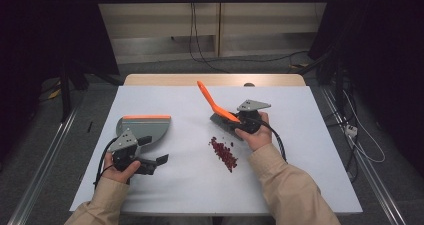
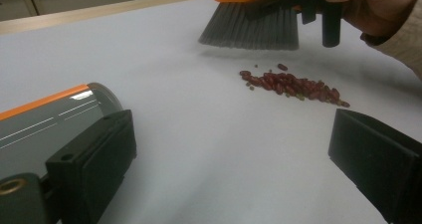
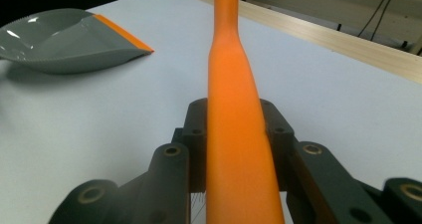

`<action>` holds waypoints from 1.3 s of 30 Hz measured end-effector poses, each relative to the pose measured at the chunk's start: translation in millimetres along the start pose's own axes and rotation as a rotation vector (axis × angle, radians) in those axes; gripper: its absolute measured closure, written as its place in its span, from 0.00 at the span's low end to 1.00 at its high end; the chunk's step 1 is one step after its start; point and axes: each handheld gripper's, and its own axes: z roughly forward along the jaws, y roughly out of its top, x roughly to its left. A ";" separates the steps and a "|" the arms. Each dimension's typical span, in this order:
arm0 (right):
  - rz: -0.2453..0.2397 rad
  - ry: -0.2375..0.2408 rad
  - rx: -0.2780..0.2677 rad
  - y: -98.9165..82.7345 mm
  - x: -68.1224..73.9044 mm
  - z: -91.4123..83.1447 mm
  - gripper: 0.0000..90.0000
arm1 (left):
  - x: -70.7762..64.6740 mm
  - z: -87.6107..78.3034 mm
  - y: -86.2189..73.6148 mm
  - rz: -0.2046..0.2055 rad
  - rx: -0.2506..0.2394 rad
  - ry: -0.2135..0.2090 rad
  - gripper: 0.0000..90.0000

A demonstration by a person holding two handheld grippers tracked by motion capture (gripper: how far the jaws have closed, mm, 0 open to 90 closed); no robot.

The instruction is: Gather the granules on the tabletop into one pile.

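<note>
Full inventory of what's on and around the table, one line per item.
brush: 1, orange handle, grey bristles, held above the table's middle
dustpan: 1, grey with orange edge, table left
beans: 1 small pile, dark red, table centre
table: 1, white top, wooden far edge
cables: several, black, floor behind
left hand-held gripper: 1, black, jaws open, beside the dustpan
right hand-held gripper: 1, black, shut on the brush
sleeves: 2, beige, bottom edge
</note>
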 end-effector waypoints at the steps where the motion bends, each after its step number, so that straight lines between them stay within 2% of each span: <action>1: -0.009 0.004 0.000 -0.7 -1.5 1.7 0.79 | 0.0 0.3 -0.1 -0.002 -0.001 -0.002 0.05; 5: -0.055 0.059 -0.009 -2.6 -5.7 9.3 0.79 | 0.4 0.8 -0.5 -0.004 0.002 -0.001 0.05; 10: -0.152 0.128 0.006 -5.2 -1.5 16.5 0.79 | 0.1 0.9 -0.7 -0.002 0.006 -0.002 0.05; 13: -0.200 0.177 -0.006 -6.6 -0.5 17.4 0.79 | -0.3 0.3 -0.6 -0.004 0.004 -0.004 0.05; 14: -0.233 0.195 -0.003 -6.7 -1.0 16.8 0.79 | -0.5 0.1 -0.6 -0.006 0.003 -0.004 0.05; 20: -0.278 0.278 0.003 -9.6 -1.0 10.3 0.79 | 0.1 -0.4 -0.8 -0.006 0.005 0.000 0.05; 28: -0.355 0.338 0.027 -13.9 9.9 -1.0 0.79 | -0.2 -0.9 -0.5 -0.005 0.003 0.001 0.05; 34: -0.373 0.367 0.023 -19.6 16.3 -12.2 0.79 | -0.5 -0.8 -0.5 0.000 0.007 0.002 0.05; 39: -0.369 0.384 0.021 -22.2 21.1 -17.8 0.79 | -1.0 -0.3 -0.5 0.000 0.009 0.003 0.05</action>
